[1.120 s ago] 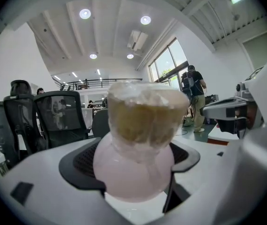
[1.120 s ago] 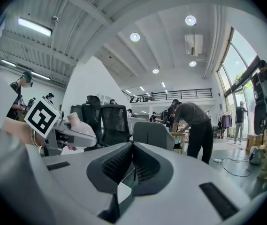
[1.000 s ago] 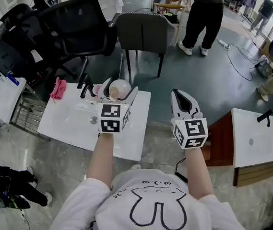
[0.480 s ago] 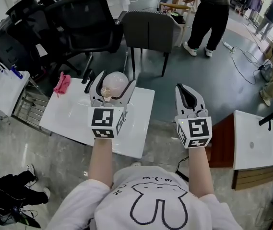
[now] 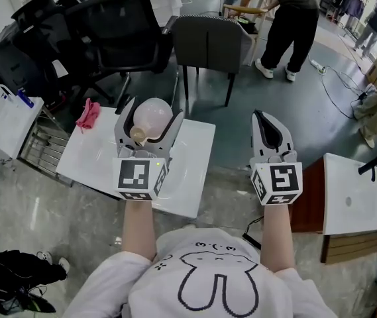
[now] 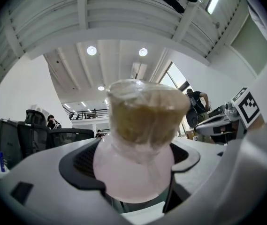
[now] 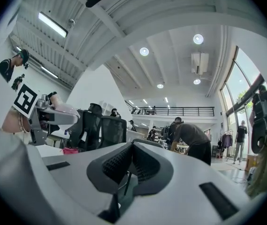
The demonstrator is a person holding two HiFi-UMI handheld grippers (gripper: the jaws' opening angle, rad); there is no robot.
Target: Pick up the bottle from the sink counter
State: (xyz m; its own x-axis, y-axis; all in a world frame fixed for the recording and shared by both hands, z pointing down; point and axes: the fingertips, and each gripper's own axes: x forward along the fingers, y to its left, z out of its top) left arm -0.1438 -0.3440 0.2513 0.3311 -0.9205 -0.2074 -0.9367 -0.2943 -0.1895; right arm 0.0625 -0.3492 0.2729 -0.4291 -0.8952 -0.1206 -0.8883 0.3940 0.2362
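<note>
Both bare forearms reach straight forward from the body, roughly parallel, with white sleeves at the elbows. The left gripper (image 5: 150, 120) is clamped on the bottle (image 5: 156, 112), a pale pink, rounded one held by its body between the two jaws. Its brownish cap (image 5: 137, 134) points back toward the person, so the bottle lies tipped rather than upright. In the left gripper view the cap fills the middle of the picture with the ceiling and its lights behind it, which shows this gripper angled upward. From the head view the bottle sits over the white sink counter (image 5: 191, 171), near its far edge. Whether any part of the bottle touches the counter cannot be told.

The right gripper (image 5: 266, 120) is out to the right of the counter, over the grey floor, level with the left one and well apart from it. Its jaws are pressed together with nothing between them, as the right gripper view shows, the dark ribbed pads meeting in the middle.

A pink cloth (image 5: 87, 114) lies at the counter's far left corner. Beyond the counter stand a black office chair (image 5: 112, 32) and a grey chair (image 5: 209, 42), and a person (image 5: 293, 15) bends over farther back.
</note>
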